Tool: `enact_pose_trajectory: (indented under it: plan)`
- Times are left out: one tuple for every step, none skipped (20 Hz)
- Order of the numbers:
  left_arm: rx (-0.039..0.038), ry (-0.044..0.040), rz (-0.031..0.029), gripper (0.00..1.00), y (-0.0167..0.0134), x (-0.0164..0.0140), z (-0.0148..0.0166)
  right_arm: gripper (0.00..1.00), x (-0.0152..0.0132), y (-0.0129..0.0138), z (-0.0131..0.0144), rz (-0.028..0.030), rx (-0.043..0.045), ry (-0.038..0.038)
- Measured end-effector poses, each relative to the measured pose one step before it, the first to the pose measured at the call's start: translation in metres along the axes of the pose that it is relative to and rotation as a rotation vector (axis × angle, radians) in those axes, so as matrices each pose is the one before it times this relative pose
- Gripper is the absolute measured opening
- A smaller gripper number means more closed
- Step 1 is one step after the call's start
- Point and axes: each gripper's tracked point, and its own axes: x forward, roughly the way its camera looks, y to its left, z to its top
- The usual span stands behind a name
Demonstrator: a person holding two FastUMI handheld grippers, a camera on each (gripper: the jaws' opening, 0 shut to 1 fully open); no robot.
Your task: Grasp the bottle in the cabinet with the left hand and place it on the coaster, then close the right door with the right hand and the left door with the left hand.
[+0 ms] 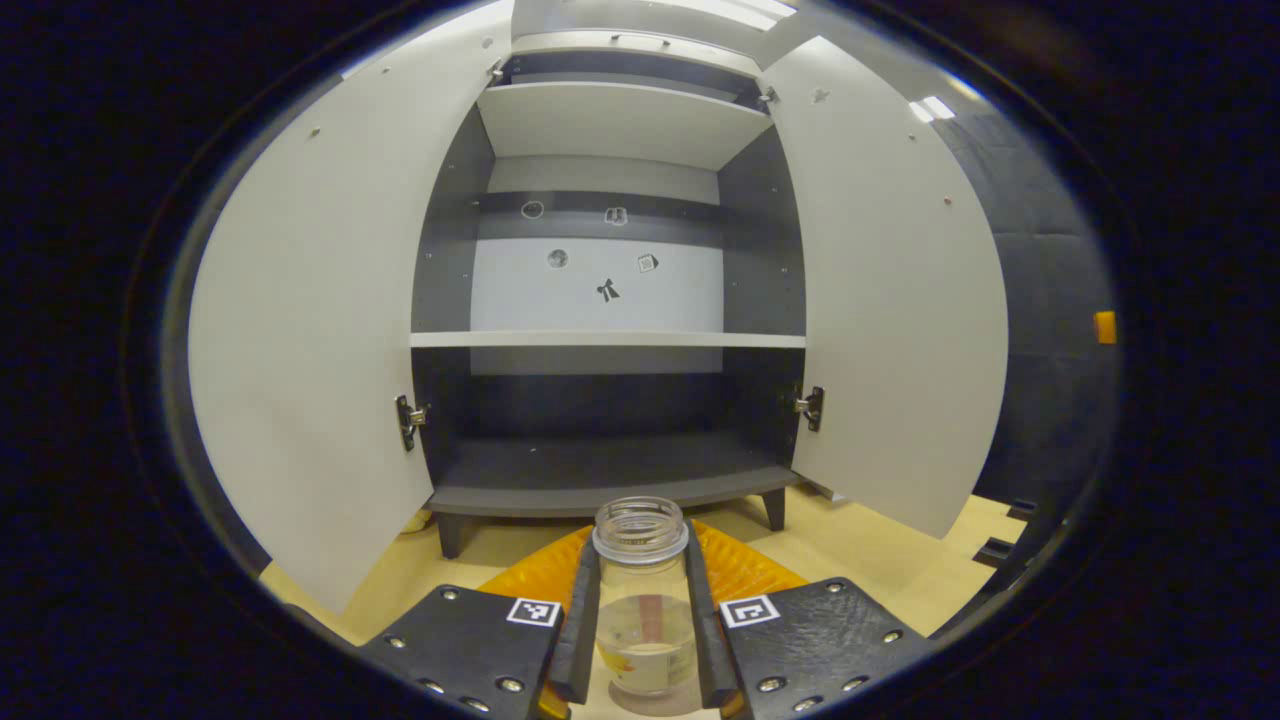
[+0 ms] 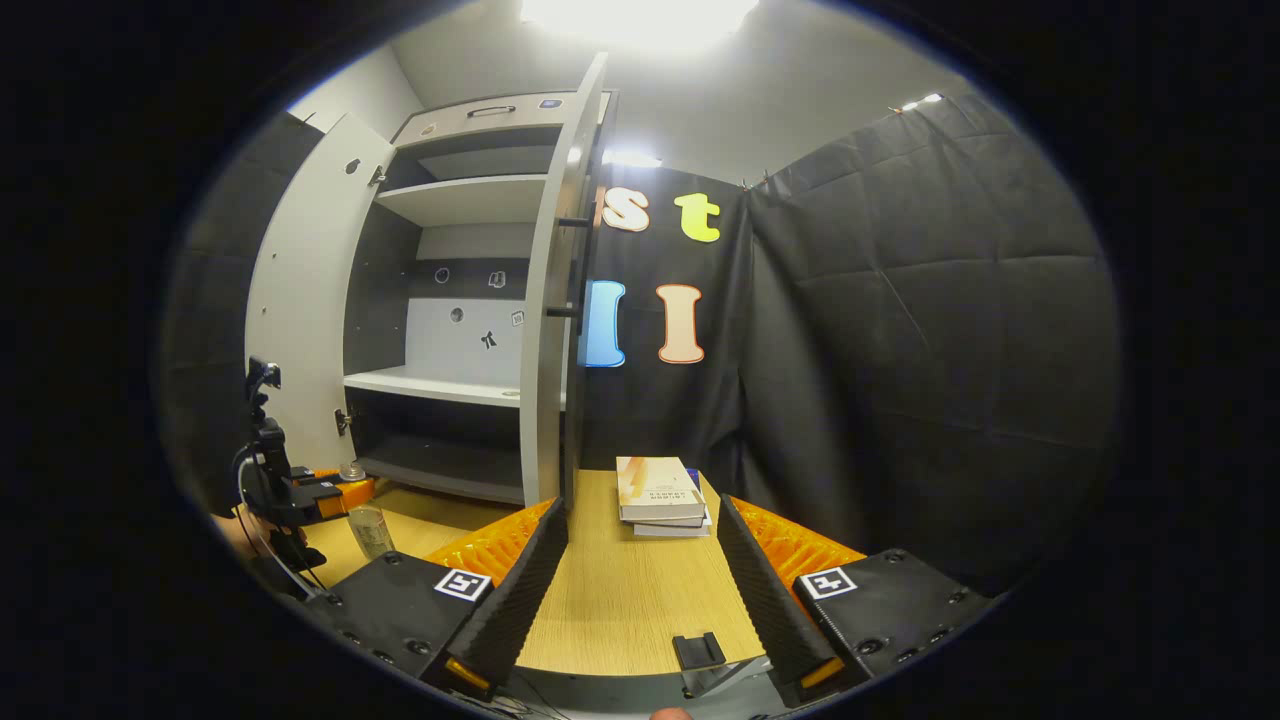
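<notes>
The left tool (image 1: 640, 640) gripped the bottle (image 1: 641, 590) upright (both cabinet doors (image 1: 310, 340) stood open); the right tool (image 2: 640, 590) hung wide open above the tabletop (image 2: 630, 600).

Each claw (image 1: 643, 610) has black textured plates studded with silver screws, a square black-and-white marker on each side, ribbed orange pieces behind, and long dark ridged fingers (image 2: 520, 590). The right claw (image 2: 640, 590) shows small orange finger-tip tabs.
</notes>
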Motion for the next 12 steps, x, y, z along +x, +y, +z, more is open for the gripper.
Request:
enact_pose_trajectory:
  plan:
    - [-0.00380,0.00881,-0.00581,0.43,-0.00041,-0.00037,-0.00765,0.92,0.00003,-0.00034,-0.00174,0.00517,-0.00380,0.00676]
    - [-0.00987,0.00694,-0.00262,0.43,-0.00088,0.00129,-0.00652,0.96,-0.00015,0.00038,-0.00050,0.00632,-0.00158,0.00508]
    - [-0.01112,0.00243,-0.00291,0.43,-0.00163,0.00105,-0.00446,0.96,-0.00024,0.00031,-0.00046,0.00696,-0.00052,0.00197]
    - [-0.00619,0.00378,0.00283,0.43,-0.00092,-0.00258,-0.00664,0.92,-0.00036,0.00082,0.00083,0.00703,-0.00032,-0.00015]
    - [-0.00106,0.00151,0.00526,0.43,-0.00003,-0.00104,-0.00552,0.92,-0.00091,-0.00005,-0.00003,0.00640,-0.00218,-0.00017]
    - [-0.00253,0.00278,0.00297,0.43,0.00004,0.00060,-0.00481,0.93,0.00020,0.00102,0.00006,0.00346,-0.00346,0.00077]
    - [-0.00733,-0.01169,-0.00138,0.43,-0.00088,-0.00011,0.00119,0.92,0.00021,0.00003,-0.00160,0.00325,-0.00308,0.00323]
    - [-0.00138,-0.01368,-0.00068,0.43,-0.00191,-0.00187,0.00127,0.92,0.00121,0.00203,-0.00211,0.00275,-0.00063,0.00478]
    - [0.00301,0.00792,0.00082,0.43,-0.00076,-0.00050,-0.00137,0.92,0.00209,0.00084,-0.00264,0.00407,0.00210,0.00517]
    - [-0.00317,0.00920,-0.00127,0.43,-0.00116,-0.00056,-0.00332,0.93,0.00084,0.00025,-0.00080,0.00241,0.00209,0.00393]
    - [-0.00524,0.00725,-0.00248,0.43,-0.00130,-0.00062,-0.00073,0.93,-0.00075,-0.00039,-0.00021,0.00133,0.00266,0.00123]
    - [-0.00417,0.00451,0.00126,0.43,-0.00236,-0.00239,-0.00061,0.96,-0.00007,-0.00040,0.00119,0.00031,0.00307,-0.00088]
